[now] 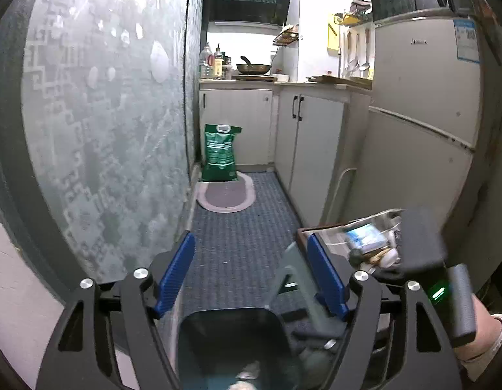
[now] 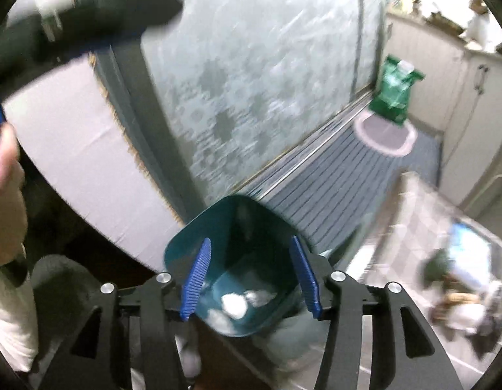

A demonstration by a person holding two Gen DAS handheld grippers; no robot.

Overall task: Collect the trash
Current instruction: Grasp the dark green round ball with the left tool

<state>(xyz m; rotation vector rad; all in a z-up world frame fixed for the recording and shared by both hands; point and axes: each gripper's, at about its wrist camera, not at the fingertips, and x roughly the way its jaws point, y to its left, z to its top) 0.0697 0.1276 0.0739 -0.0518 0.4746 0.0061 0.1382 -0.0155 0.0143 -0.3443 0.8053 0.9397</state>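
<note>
A dark teal waste bin stands on the floor below both grippers, with white crumpled paper at its bottom. It also shows in the left wrist view. My right gripper is open and empty, right above the bin's mouth. My left gripper is open and empty, held over the bin. The right gripper's black body shows at the right of the left wrist view. A metal bowl with blurred scraps sits on a table at the right; it also shows in the right wrist view.
A frosted patterned glass door runs along the left. Ahead is a narrow kitchen with a blue striped floor, an oval mat, a green sack, white cabinets and a fridge.
</note>
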